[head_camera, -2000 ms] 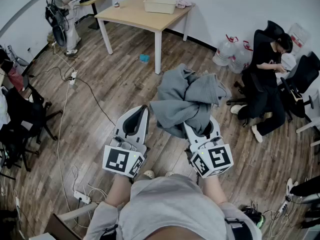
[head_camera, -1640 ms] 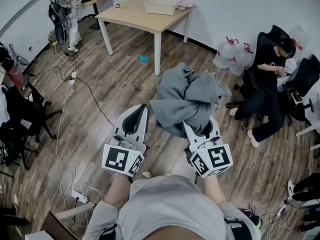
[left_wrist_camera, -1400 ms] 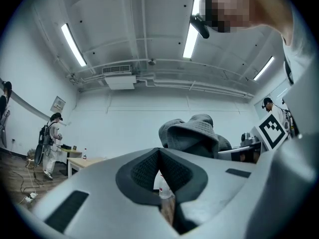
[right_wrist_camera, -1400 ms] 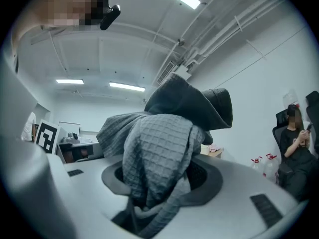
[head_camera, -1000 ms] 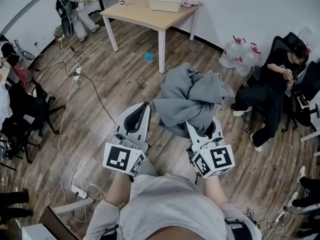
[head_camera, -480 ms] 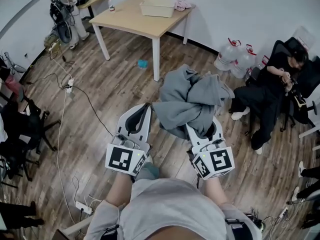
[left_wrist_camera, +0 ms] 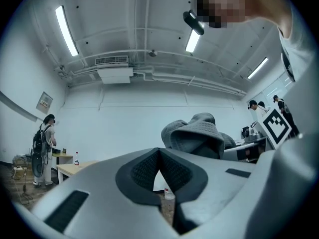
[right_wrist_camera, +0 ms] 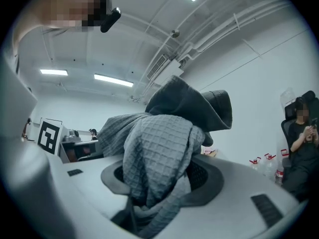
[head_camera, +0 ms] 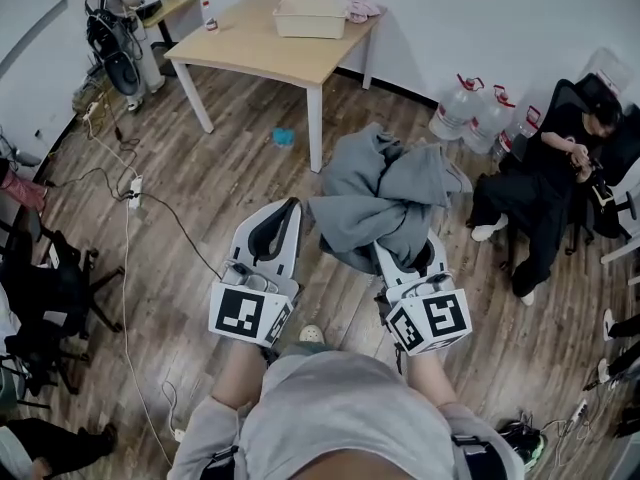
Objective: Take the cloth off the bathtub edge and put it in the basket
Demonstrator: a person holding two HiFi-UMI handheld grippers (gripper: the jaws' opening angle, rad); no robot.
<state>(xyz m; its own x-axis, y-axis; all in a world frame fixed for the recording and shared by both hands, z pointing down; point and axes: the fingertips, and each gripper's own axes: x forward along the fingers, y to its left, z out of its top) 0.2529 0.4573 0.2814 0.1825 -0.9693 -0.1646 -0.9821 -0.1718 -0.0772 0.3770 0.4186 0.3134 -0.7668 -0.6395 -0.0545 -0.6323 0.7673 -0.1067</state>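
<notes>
- At centre of the head view: one grey waffle-weave cloth (head_camera: 380, 193), bunched into a loose heap and carried above the brown plank floor (head_camera: 200, 198).
- Right gripper (head_camera: 410, 260), white-bodied: jaws clamped on the lower folds of the cloth. In the right gripper view I see the fabric fill the gap between them and mound up over the top.
- Left gripper (head_camera: 284, 214), same make: jaws pressed together at the tips with nothing between them. I place it just beside the cloth's left edge.
- Far side of the room: one pale rectangular plastic basket (head_camera: 310, 16) standing on a light wooden table (head_camera: 250, 53), well apart from the cloth. A pink bundle (head_camera: 362, 8) lies just beside the basket.
- Right edge: one seated person in black (head_camera: 545, 183), and I count two clear water jugs (head_camera: 470, 118) near the wall.
</notes>
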